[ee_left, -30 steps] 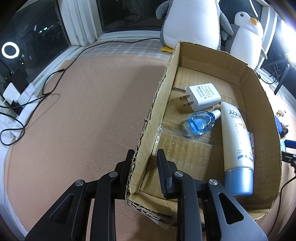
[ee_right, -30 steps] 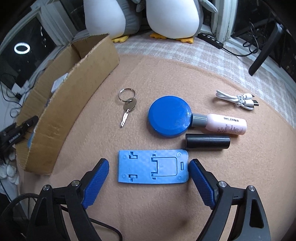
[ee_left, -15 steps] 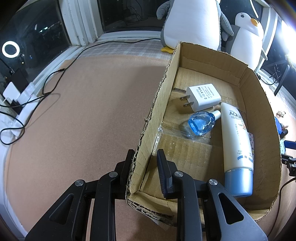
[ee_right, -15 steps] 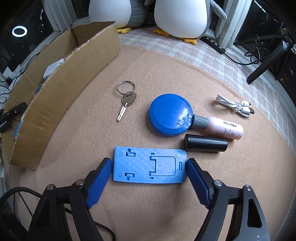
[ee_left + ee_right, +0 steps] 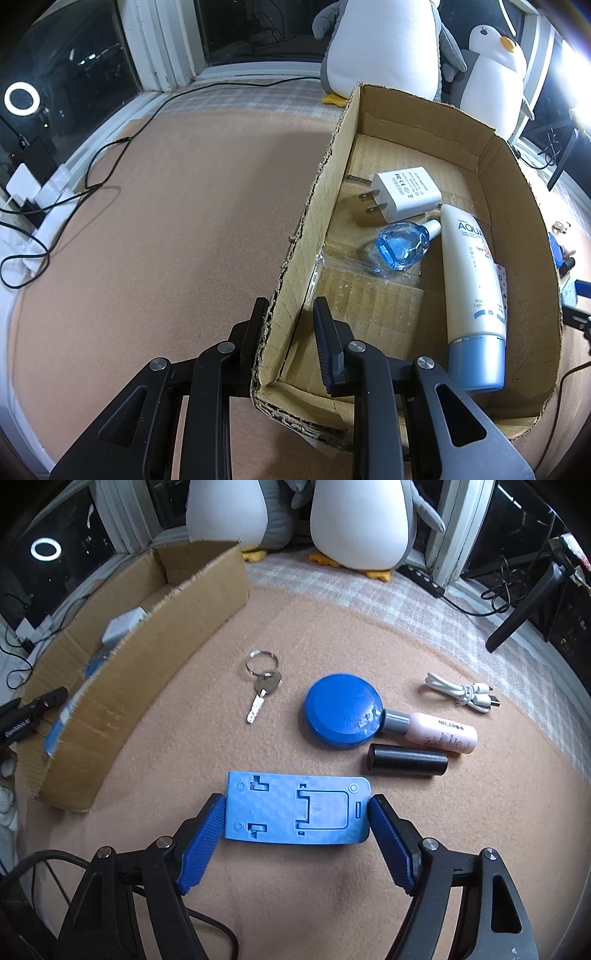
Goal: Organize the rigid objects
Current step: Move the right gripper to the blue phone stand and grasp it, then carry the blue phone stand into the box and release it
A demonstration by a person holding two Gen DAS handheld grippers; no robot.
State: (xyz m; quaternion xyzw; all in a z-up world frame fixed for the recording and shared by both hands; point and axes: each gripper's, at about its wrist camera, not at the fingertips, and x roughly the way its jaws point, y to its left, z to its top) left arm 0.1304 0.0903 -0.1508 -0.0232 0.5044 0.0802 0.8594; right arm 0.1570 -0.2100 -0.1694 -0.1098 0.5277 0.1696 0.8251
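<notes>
Cardboard box [image 5: 517,177] holds white charger [image 5: 406,192], blue bottle [image 5: 402,247], lotion tube [image 5: 472,295]. Left gripper [image 5: 288,314] pinches the box wall. Right gripper [image 5: 297,812] clamps blue stand [image 5: 297,808].

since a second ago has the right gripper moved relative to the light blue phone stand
Yes. The right gripper has closed in on the phone stand: its fingers now sit against both short ends, where gaps showed before. The stand keeps its place beside the black tube.

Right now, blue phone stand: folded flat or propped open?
Folded flat: the blue phone stand lies on the blanket with its hinged leg flush in its cutout.
</notes>
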